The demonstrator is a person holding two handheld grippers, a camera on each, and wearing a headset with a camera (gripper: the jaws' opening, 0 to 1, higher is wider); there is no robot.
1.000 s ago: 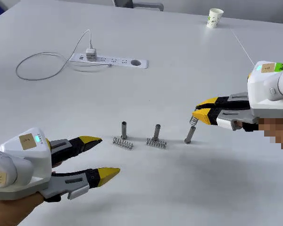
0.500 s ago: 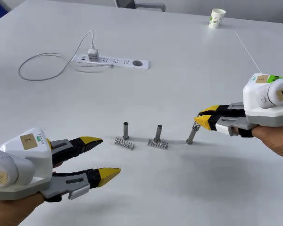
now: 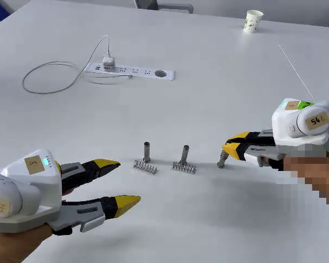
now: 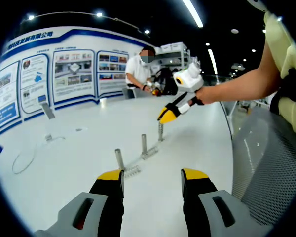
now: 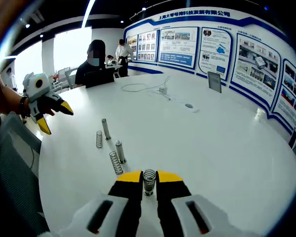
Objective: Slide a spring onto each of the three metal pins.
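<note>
Three short metal pins stand in a row on the white table: the left pin [image 3: 146, 151], the middle pin [image 3: 185, 154] and the right pin [image 3: 222, 159], which leans. One loose spring [image 3: 144, 166] lies at the foot of the left pin, and a second spring [image 3: 184, 167] lies by the middle pin. My right gripper [image 3: 231, 150] is shut on a third spring [image 5: 149, 180], holding it on the top of the right pin. My left gripper [image 3: 127, 182] hovers open and empty, near and left of the row. The left gripper view shows the pins [image 4: 143, 144] ahead of my left gripper [image 4: 153, 175].
A white power strip [image 3: 130, 70] with a plugged charger and looped cable [image 3: 49, 73] lies at the back left. A paper cup [image 3: 253, 21] stands far right. A chair back [image 3: 163, 5] sits at the far edge. People [image 5: 96, 64] stand beyond the table.
My right gripper has come down and slightly left with the spring, from above the right pin to onto its top. The left gripper has stayed put.
</note>
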